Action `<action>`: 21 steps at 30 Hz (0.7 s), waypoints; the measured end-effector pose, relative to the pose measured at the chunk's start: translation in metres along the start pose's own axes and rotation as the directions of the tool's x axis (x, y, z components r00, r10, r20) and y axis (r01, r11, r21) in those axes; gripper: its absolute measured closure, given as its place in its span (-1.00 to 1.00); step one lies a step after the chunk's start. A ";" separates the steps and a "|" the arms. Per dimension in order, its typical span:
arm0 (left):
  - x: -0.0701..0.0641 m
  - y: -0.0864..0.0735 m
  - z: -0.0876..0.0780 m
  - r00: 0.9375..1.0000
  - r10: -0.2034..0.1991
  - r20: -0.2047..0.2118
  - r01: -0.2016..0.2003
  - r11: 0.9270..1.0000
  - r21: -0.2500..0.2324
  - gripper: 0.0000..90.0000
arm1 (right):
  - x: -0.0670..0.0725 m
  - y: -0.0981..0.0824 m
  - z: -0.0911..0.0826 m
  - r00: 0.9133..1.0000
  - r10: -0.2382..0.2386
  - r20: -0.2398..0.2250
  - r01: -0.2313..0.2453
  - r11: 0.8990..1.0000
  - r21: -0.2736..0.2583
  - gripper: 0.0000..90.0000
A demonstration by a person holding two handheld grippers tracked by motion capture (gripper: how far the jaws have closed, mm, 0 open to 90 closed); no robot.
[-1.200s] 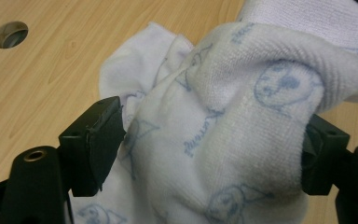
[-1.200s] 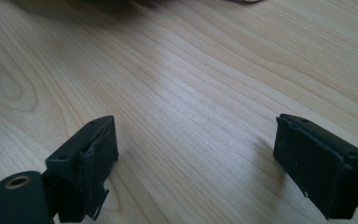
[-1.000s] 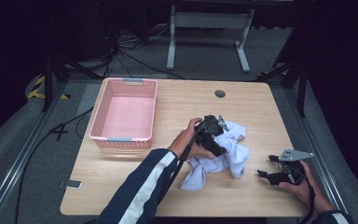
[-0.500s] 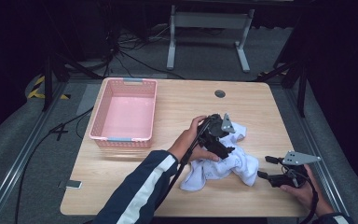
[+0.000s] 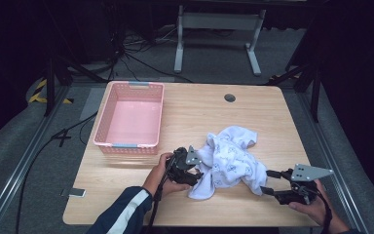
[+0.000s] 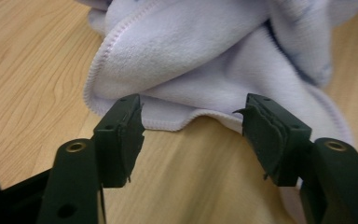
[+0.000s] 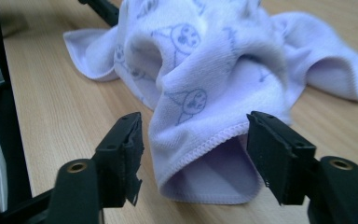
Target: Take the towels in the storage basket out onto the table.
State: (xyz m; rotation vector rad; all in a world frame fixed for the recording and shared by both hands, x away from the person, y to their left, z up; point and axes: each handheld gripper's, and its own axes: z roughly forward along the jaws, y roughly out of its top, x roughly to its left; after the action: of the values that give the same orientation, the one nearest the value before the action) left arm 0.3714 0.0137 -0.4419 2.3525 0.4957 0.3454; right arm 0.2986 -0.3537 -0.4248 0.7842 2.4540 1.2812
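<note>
Left gripper [image 5: 200, 171] now lower, at towel's [image 5: 233, 163] near-left hem; right gripper [image 5: 269, 183] at its right corner. Both jaws just closing, not yet pinching, hem between. Towel crumpled mid-table, right of basket [image 5: 129, 117].

A crumpled towel [image 5: 233, 158] lies centre-right on the table [image 5: 199, 117]; a basket [image 5: 129, 117] sits upper left of it.

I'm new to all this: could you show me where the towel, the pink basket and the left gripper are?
towel [image 5: 233, 158], high view, middle of the crumpled cloth.
pink basket [image 5: 129, 145], high view, near rim.
left gripper [image 6: 193, 135], left gripper view, midway between its fingertips.
</note>
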 end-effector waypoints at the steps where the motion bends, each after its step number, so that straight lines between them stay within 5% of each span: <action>1: 0.001 0.000 0.004 1.000 -0.004 -0.003 0.004 1.000 -0.004 -0.14 | 0.001 -0.001 0.005 1.000 0.003 -0.005 -0.003 1.000 0.023 -0.28; 5: 0.007 0.002 0.024 1.000 -0.012 0.005 0.012 1.000 0.021 -0.16 | 0.007 -0.004 0.022 1.000 -0.025 0.007 0.024 0.995 0.092 -0.14; 7: 0.010 0.002 0.029 0.999 -0.020 0.032 0.019 1.000 0.008 -0.06 | 0.007 -0.004 0.027 0.998 -0.048 0.048 0.043 0.994 0.104 0.32; 9: 0.012 0.002 0.030 0.998 -0.032 0.056 0.032 0.999 0.007 -0.01 | 0.006 -0.004 0.027 0.996 -0.061 0.058 0.054 0.992 0.112 0.47; 12: 0.009 0.002 0.028 0.998 0.009 0.058 -0.011 0.999 0.030 0.55 | 0.006 -0.003 0.022 0.990 -0.097 0.101 0.087 0.991 0.101 0.84; 16: 0.009 -0.002 0.016 0.998 0.018 0.056 -0.020 0.999 0.034 0.96 | -0.003 0.002 0.004 0.986 -0.062 0.157 0.060 0.998 0.019 0.90; 21: 0.011 -0.005 -0.005 0.998 0.020 0.054 -0.021 1.000 0.018 0.98 | -0.011 0.004 -0.010 0.966 -0.046 0.255 0.054 0.998 -0.023 0.90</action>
State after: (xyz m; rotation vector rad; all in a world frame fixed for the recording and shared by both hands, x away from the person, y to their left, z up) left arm 0.3780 0.0246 -0.4402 2.3797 0.4520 0.2874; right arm 0.3042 -0.3650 -0.4163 0.8184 2.2319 1.1193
